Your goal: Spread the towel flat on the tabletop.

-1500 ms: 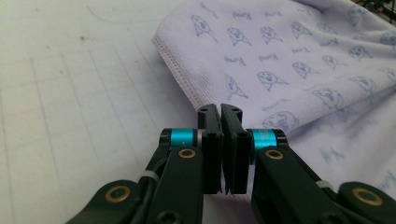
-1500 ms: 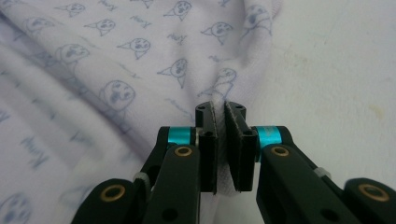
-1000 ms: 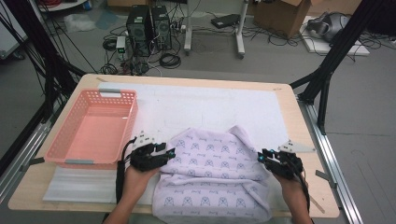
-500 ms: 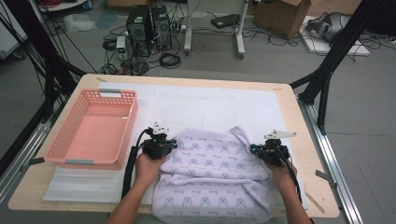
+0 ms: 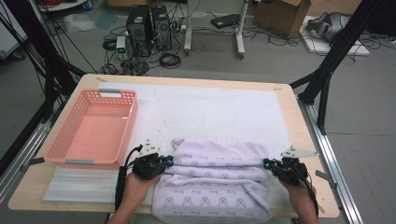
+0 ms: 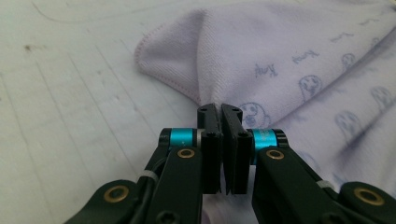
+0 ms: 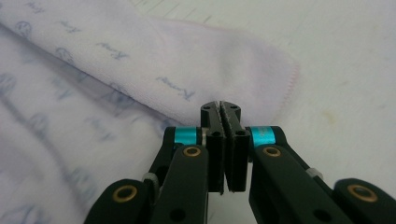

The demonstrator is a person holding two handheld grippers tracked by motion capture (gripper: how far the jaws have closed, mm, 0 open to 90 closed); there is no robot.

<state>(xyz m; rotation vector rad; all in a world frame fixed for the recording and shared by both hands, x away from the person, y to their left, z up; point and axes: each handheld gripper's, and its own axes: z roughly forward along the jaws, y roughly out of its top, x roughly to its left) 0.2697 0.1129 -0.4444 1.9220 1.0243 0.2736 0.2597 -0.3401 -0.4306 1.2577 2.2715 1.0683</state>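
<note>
High view — a lilac printed towel (image 5: 215, 184) is seen folded at the near edge of the table (image 5: 289, 100), right of the pink basket (image 5: 95, 128); the left gripper (image 5: 169, 161) and right gripper (image 5: 267, 163) are clamped on its opposite corners

Left gripper view — jaws pressed together, towel fold pinched

Right gripper view — jaws likewise closed on the hemmed corner

The high view looks forward and down from above the person's side of the table (image 5: 299, 116). The left gripper view rides low and close behind its own jaws, facing the lilac towel (image 6: 299, 60). The right gripper view does likewise, facing the towel's opposite end. All three views share that towel.
</note>
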